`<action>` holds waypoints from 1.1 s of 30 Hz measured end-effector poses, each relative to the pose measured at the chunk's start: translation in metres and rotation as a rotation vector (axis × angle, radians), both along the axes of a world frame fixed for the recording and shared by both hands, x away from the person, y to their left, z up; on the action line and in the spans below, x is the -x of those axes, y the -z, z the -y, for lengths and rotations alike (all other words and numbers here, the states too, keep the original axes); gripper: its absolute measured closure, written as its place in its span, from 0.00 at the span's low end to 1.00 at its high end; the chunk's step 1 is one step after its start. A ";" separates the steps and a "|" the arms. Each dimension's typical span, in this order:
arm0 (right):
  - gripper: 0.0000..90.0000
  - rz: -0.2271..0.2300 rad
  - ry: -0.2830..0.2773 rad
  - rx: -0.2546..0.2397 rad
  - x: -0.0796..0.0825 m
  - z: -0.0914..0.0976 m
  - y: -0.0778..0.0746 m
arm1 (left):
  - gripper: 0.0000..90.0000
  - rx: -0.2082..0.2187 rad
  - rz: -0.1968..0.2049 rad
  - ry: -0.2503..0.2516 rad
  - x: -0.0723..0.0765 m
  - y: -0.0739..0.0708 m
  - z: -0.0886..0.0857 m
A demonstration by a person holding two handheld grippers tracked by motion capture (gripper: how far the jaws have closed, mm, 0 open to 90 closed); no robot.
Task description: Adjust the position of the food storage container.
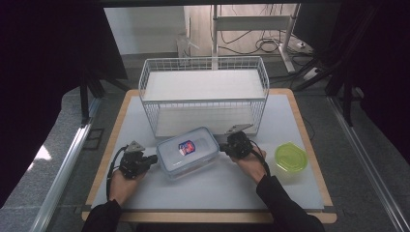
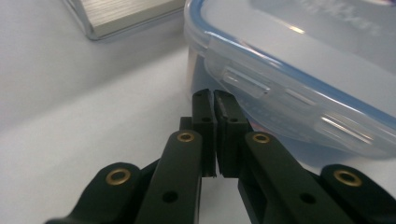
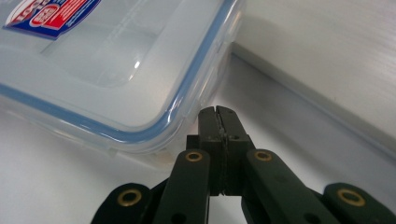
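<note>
Black fingers (image 2: 208, 122) of the left gripper (image 1: 153, 159) are pressed together, empty, at the clear lidded container's (image 1: 187, 152) latch flap (image 2: 299, 88). The right gripper's (image 1: 223, 147) fingers (image 3: 227, 122), likewise closed, sit beside its opposite corner. It lies flat on the worktop (image 1: 227, 186) before the wire basket (image 1: 203, 92), long axis slanting left-near to right-far.

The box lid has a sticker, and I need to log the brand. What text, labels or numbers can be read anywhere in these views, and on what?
Sticker on the box lid: red, white and blue with print, too small in the high view and cut off and blurred in the right gripper view; no word reads.
Embossed marks along the lid's top edge in the left gripper view: too blurred to read.
Green tub, basket, grippers: no text visible.
</note>
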State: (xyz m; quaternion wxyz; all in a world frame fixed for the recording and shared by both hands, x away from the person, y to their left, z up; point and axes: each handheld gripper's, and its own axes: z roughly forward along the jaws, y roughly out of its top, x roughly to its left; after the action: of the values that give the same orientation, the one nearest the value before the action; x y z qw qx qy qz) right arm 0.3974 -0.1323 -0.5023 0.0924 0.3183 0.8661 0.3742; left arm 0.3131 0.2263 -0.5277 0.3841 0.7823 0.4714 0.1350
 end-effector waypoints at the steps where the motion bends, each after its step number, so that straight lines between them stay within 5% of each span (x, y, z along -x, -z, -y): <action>1: 1.00 0.000 0.000 0.000 0.000 0.000 0.000 | 0.98 0.000 0.000 0.000 0.000 0.000 0.000; 4: 1.00 -0.017 -0.009 0.019 0.010 0.006 0.001 | 0.99 -0.042 -0.002 0.017 -0.010 0.002 0.012; 15: 1.00 -0.033 0.012 0.030 0.036 0.026 -0.004 | 1.00 -0.012 -0.018 0.066 -0.020 0.003 0.029; 26: 1.00 -0.014 0.108 0.058 0.055 0.057 -0.007 | 1.00 -0.037 -0.011 0.150 -0.027 0.001 0.066; 31: 1.00 -0.010 0.110 0.061 0.057 0.062 -0.008 | 0.94 -0.044 -0.013 0.156 -0.027 0.000 0.065; 33: 0.94 0.033 0.119 0.083 0.059 0.062 -0.012 | 0.86 -0.007 -0.007 0.145 -0.023 -0.006 0.053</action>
State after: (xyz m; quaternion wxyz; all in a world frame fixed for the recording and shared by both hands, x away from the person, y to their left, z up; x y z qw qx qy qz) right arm 0.3386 -0.1945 -0.4902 0.1419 0.3589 0.8588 0.3369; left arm 0.3359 0.1735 -0.5220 0.3885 0.8162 0.4143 0.1057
